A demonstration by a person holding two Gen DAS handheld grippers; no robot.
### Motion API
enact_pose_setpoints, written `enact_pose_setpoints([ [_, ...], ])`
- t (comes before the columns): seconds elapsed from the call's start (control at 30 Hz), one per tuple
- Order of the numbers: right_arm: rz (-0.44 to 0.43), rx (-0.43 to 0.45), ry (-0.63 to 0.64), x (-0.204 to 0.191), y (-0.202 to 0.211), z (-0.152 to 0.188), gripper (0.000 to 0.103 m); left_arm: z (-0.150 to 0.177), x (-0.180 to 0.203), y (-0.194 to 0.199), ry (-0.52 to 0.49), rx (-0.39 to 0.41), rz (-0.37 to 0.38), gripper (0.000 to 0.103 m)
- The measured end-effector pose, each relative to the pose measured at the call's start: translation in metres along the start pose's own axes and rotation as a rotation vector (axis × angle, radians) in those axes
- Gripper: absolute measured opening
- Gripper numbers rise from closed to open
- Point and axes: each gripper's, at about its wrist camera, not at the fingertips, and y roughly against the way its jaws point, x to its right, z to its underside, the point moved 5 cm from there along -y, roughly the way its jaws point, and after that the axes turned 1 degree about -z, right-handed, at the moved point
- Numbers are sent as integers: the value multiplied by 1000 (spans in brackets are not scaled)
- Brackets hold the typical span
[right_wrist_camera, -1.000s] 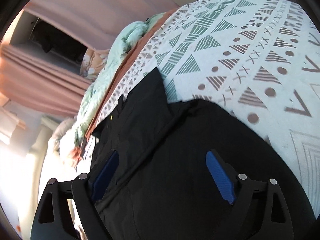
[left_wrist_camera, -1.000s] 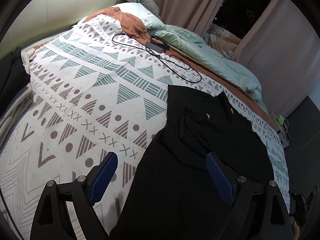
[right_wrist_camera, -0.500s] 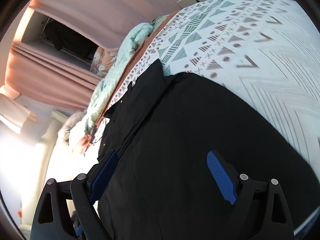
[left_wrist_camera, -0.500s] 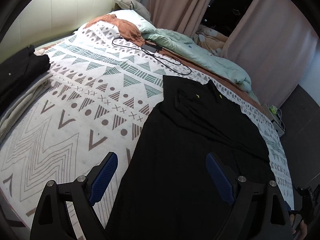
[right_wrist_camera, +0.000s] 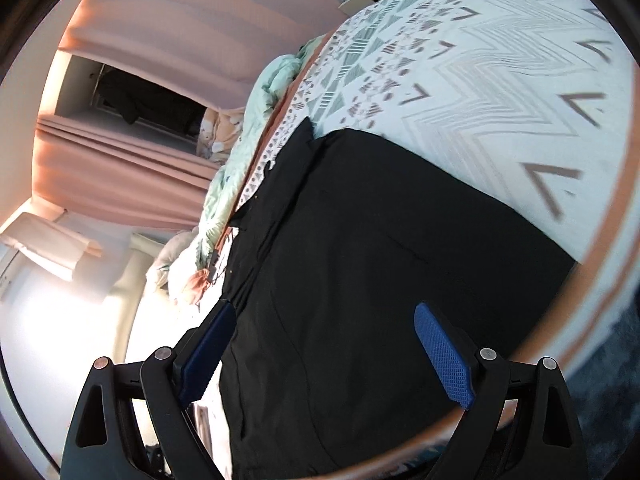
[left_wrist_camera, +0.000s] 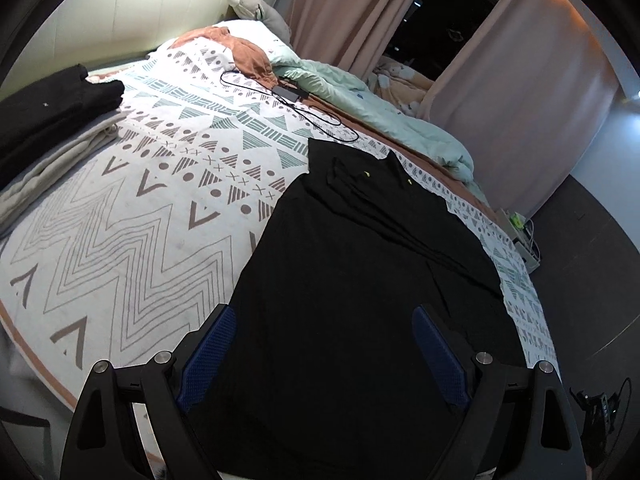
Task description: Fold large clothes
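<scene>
In the left wrist view, your left gripper [left_wrist_camera: 322, 344] hung above the near end of the black garment [left_wrist_camera: 360, 280] with its blue pads [left_wrist_camera: 208, 348] spread wide and nothing between them. The garment lay flat on the patterned bedspread [left_wrist_camera: 132, 216], running from the bed's near edge up toward the far side, its collar end with two small yellow marks lying nearest the mint green duvet [left_wrist_camera: 380, 120] bunched along the far edge. A black cable with its adapter [left_wrist_camera: 290, 94] lay on the bedspread just beyond the collar end, near a rust-coloured cloth [left_wrist_camera: 244, 50] toward the head of the bed. At the left edge of the bed a folded black piece [left_wrist_camera: 48, 112] sat on top of a folded grey one [left_wrist_camera: 52, 160], well apart from the garment you were working on. Pink curtains [left_wrist_camera: 512, 56] hung behind the bed. In the right wrist view, which was rolled to one side, your right gripper [right_wrist_camera: 324, 344] was likewise held fully apart and empty, its blue pads [right_wrist_camera: 442, 356] above the black garment [right_wrist_camera: 380, 280] close to where its hem reached the bed's orange-trimmed edge [right_wrist_camera: 612, 280]. The bedspread [right_wrist_camera: 500, 80] beyond showed some motion blur, and the duvet [right_wrist_camera: 256, 104] lay along the side nearest the curtains [right_wrist_camera: 180, 20].
</scene>
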Motion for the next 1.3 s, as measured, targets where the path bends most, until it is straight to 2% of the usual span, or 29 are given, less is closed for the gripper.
enact_pose_setpoints([
  [0.13, 24, 14, 1, 17, 23, 8, 92, 16, -6, 18, 7, -14, 22, 90],
  [0.23, 36, 33, 13, 26, 42, 11, 92, 28, -16, 34, -5, -19, 11, 90],
  [0.4, 60, 52, 43, 40, 71, 14, 92, 45, -49, 52, -1, -40, -27, 90],
  [0.73, 135, 73, 147, 62, 114, 5, 91, 67, -110, 76, 10, -84, -27, 90],
  [0.87, 151, 55, 186, 65, 117, 3, 89, 69, -123, 80, -26, -104, -20, 90],
  [1.07, 155, 5, 234, 63, 107, -3, 88, 68, -137, 79, 7, -123, -8, 89],
  [1.3, 145, -25, 205, 70, 82, -16, 86, 61, -130, 63, 7, -153, 8, 85],
])
